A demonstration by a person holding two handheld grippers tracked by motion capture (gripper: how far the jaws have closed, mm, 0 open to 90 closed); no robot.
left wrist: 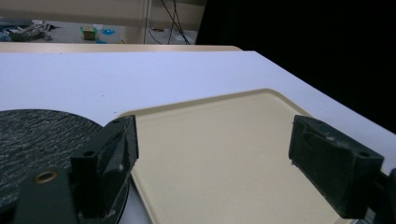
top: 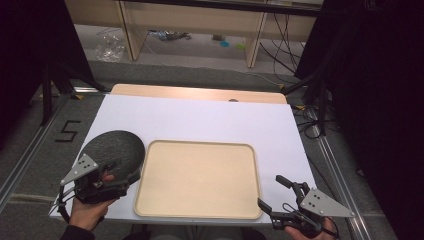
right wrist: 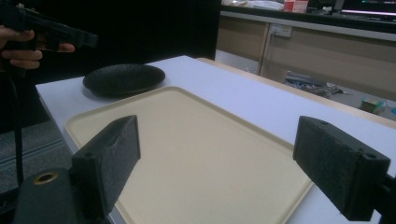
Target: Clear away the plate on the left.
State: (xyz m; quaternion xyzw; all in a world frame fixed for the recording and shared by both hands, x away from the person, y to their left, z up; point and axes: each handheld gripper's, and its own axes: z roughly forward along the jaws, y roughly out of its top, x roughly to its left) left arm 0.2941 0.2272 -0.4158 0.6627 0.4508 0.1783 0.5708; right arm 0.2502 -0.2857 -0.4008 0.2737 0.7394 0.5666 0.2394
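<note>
A round black textured plate point(top: 116, 149) lies on the white table point(top: 200, 117), touching the left rim of an empty beige tray point(top: 197, 179). My left gripper point(top: 119, 177) hovers over the plate's near edge, held by a hand, and it is open. In the left gripper view, one jaw stands above the plate point(left wrist: 32, 140) and the other above the tray point(left wrist: 224, 140). My right gripper point(top: 273, 192) is open at the tray's near right corner, holding nothing. The right gripper view looks across the tray point(right wrist: 187, 149) to the plate point(right wrist: 123, 78).
A wooden strip point(top: 200, 93) runs along the table's far edge. A black "5" mark point(top: 67, 131) sits on the floor at left. Cables point(top: 310, 120) trail off the right side, with dark curtains on both sides.
</note>
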